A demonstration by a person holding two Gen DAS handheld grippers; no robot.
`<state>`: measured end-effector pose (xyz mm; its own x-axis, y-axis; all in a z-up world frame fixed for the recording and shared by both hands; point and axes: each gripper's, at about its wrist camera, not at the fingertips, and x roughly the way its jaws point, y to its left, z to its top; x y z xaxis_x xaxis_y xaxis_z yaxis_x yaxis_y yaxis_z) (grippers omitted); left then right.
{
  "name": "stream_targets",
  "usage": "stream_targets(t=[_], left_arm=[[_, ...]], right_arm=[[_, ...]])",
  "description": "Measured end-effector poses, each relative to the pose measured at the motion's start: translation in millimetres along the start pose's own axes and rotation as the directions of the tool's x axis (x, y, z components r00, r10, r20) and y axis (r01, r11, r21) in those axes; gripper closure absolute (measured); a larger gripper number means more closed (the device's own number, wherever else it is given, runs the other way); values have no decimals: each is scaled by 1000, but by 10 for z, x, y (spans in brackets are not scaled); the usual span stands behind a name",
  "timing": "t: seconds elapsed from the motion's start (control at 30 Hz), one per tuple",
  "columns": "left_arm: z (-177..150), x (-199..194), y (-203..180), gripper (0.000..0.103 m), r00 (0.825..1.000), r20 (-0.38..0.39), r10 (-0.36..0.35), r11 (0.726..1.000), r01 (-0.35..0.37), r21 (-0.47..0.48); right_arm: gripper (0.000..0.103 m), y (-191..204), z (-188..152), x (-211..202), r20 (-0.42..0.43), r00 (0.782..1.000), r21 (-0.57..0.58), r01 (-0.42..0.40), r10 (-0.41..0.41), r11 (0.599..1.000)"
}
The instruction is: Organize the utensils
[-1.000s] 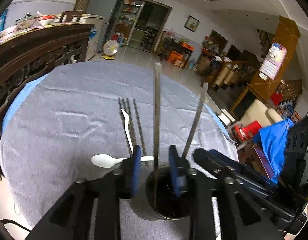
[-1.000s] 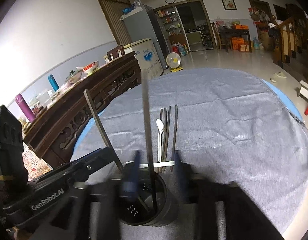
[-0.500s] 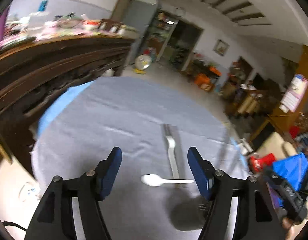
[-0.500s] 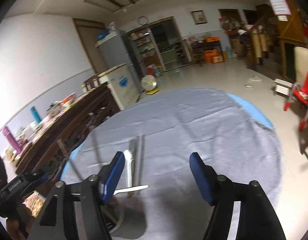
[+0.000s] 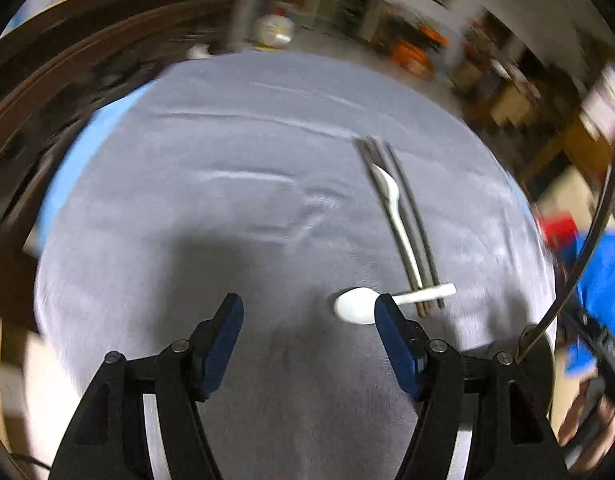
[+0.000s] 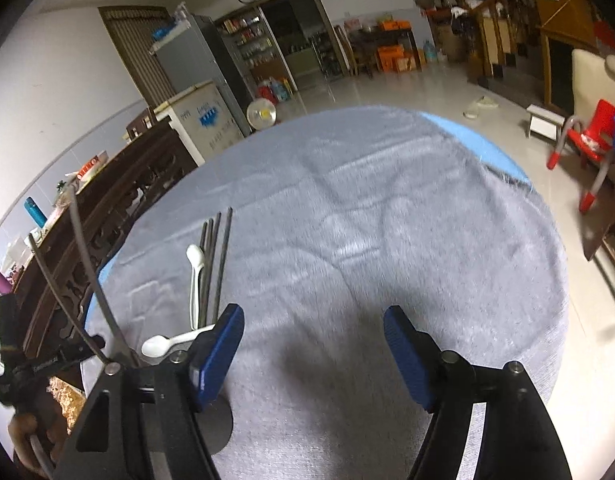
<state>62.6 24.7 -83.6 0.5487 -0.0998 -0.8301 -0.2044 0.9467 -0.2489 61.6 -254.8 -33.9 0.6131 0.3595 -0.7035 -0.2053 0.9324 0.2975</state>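
Observation:
Several dark chopsticks (image 5: 403,216) lie side by side on the grey cloth, with a white spoon (image 5: 395,208) lying along them and a second white spoon (image 5: 359,304) lying across their near ends. In the right wrist view the chopsticks (image 6: 217,264) and both spoons (image 6: 195,276) (image 6: 159,345) sit at the left. A dark holder (image 5: 543,356) with chopsticks (image 5: 587,240) standing in it is at the right edge of the left wrist view, and its chopsticks (image 6: 87,280) rise at the left of the right wrist view. My left gripper (image 5: 307,316) is open and empty. My right gripper (image 6: 313,330) is open and empty.
The round table carries a grey cloth (image 6: 387,240) over a blue cover (image 6: 487,148). A dark carved wooden sideboard (image 6: 107,200) stands beside the table on the left. A red child's chair (image 6: 587,144) stands on the floor to the right.
Both grippers were shut on chopsticks at the holder a second ago. They have opened, let go and pulled back and apart; the chopsticks stand in the holder.

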Motion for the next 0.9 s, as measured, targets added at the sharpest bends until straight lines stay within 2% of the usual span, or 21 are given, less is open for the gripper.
stream_targets(t=[0.03,0.1,0.13,0.23,0.33,0.4,0.43,0.5,0.57,0.6,0.63,0.7,0.77,0.83,0.9], left_arm=[[52,49,-38,34,999,-22,-24,998,25,51],[193,180,-160,34,995,-97,-18,981,36,189],[266,258,-255,35,990,-141,-21,956,61,287],[387,429,-458,35,967,-253,-38,881,152,449],[474,613,-628,36,941,-336,-36,809,225,544],[465,670,-694,42,926,-376,-34,772,263,579],[446,714,-776,42,913,-408,-32,736,297,609],[365,744,-883,42,897,-442,-21,689,334,643],[310,805,-966,47,882,-472,-2,643,362,675],[279,842,-1016,53,871,-491,8,623,380,683],[261,868,-1037,61,865,-502,15,613,389,688],[219,943,-1085,67,855,-517,45,593,393,703],[185,1024,-1110,76,845,-529,72,585,394,709],[194,1044,-1112,90,847,-527,74,591,388,707],[210,1055,-1089,92,848,-526,72,614,378,693]], right_arm=[[27,-11,-8,25,-10,1000,0,0,0,1000],[27,-23,-21,61,-22,1000,2,-1,1,1000],[27,-30,-24,82,-28,1000,3,-1,1,1000],[27,-40,-18,155,-49,999,7,-2,2,1000],[27,-54,-25,203,-68,998,6,-1,2,1000],[27,-66,-27,237,-79,997,4,5,-5,1000],[27,-80,-29,251,-85,996,4,9,-9,1000],[27,-110,-27,271,-92,996,7,18,-17,1000],[27,-159,-16,288,-96,995,18,28,-26,999],[27,-191,-7,296,-98,995,28,32,-29,999],[27,-209,-4,304,-100,995,34,33,-30,999],[27,-232,7,321,-106,994,40,36,-31,999],[27,-239,5,327,-108,994,39,36,-31,999],[27,-245,6,327,-109,993,38,38,-33,999],[27,-259,9,334,-110,993,43,38,-33,998]])
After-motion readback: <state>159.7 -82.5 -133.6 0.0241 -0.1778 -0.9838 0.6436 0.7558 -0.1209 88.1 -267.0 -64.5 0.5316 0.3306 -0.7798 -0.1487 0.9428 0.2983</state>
